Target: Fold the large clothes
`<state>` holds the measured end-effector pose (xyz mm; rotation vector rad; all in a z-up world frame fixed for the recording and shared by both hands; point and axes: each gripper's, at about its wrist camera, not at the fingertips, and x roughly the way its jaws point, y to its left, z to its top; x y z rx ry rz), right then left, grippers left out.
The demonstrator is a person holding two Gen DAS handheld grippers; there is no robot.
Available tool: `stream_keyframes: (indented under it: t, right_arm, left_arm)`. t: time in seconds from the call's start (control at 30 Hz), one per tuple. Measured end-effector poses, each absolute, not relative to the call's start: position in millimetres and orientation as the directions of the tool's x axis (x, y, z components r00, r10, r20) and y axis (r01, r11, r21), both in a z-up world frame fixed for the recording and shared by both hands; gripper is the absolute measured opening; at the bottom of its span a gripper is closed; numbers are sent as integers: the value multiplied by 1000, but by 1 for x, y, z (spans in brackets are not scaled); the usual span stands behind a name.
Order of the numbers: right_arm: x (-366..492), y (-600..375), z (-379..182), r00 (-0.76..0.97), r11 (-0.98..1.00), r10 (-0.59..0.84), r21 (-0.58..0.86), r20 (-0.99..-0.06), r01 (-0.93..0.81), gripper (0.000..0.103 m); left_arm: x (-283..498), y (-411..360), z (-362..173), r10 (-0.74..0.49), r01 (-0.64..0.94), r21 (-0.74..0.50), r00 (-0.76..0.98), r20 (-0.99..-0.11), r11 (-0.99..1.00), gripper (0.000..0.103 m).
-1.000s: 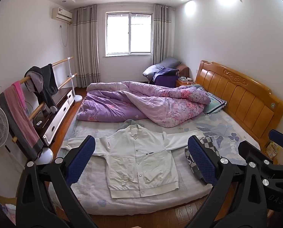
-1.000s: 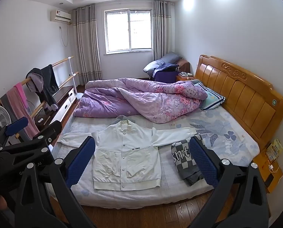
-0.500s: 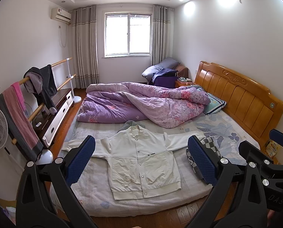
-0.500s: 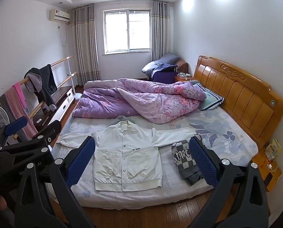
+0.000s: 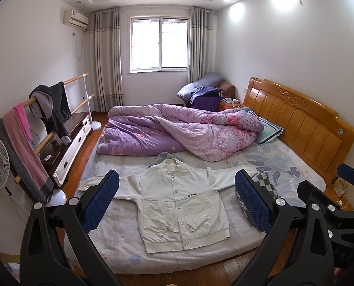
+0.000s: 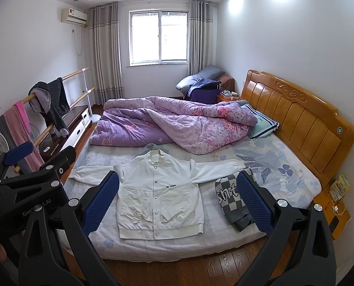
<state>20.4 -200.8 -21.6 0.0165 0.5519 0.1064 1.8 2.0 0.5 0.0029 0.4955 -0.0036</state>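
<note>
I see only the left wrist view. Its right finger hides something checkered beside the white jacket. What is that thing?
Observer: It is a folded grey-and-white checked cloth with large letters. It lies on the bed beside the white jacket, not on the jacket's body.
Operator: Where does the jacket's sleeve on that side end?
Observer: The sleeve lies out straight, and its cuff ends at the cloth's far edge. I cannot tell whether they touch.
Operator: Is the right gripper open?
Observer: Yes, the right gripper is open and holds nothing.
</note>
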Motion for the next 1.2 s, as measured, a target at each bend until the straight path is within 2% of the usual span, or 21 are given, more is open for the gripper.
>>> stream_keyframes:
  t: [1.2]
  right_arm:
    - [41, -163, -33, 834, 996, 81, 14, -545, -87, 95]
  left_arm:
    - [17, 13, -6, -21, 12, -23, 873, -488, 1000, 98]
